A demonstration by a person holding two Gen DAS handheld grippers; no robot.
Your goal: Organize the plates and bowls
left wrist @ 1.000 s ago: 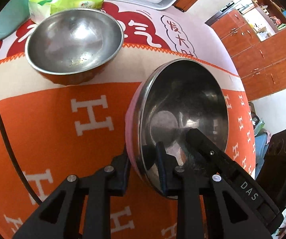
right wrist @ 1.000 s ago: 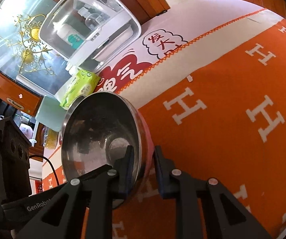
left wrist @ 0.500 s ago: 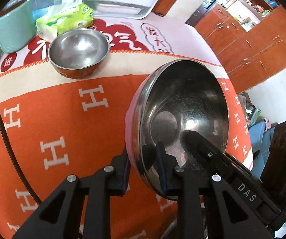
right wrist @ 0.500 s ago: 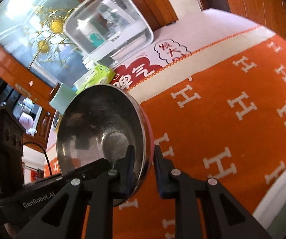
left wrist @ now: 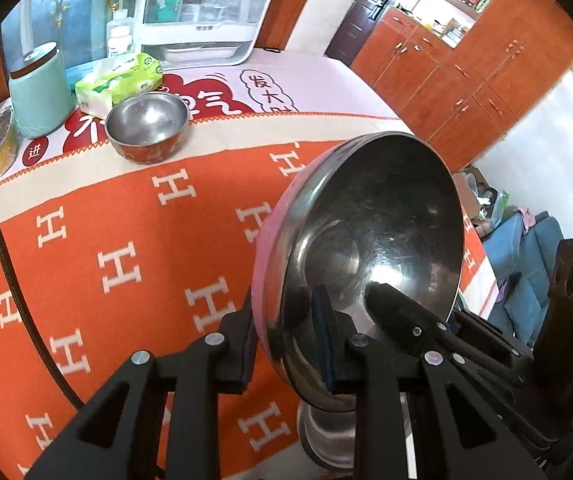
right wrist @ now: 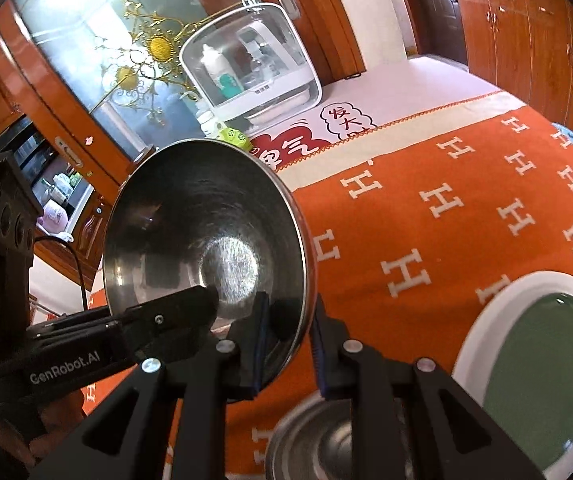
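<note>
Tongs from both hands clamped one pink-sided steel bowl (left wrist: 370,240) by its rim, tipped on edge above the orange H-patterned surface (left wrist: 126,248): the left tongs (left wrist: 288,344) pinched the near rim, the right tongs (right wrist: 286,336) the opposite side. Another steel bowl (right wrist: 326,452) sat just below. A red-sided steel bowl (left wrist: 148,126) stood well apart, and a green-centred white plate (right wrist: 534,360) lay nearby.
</note>
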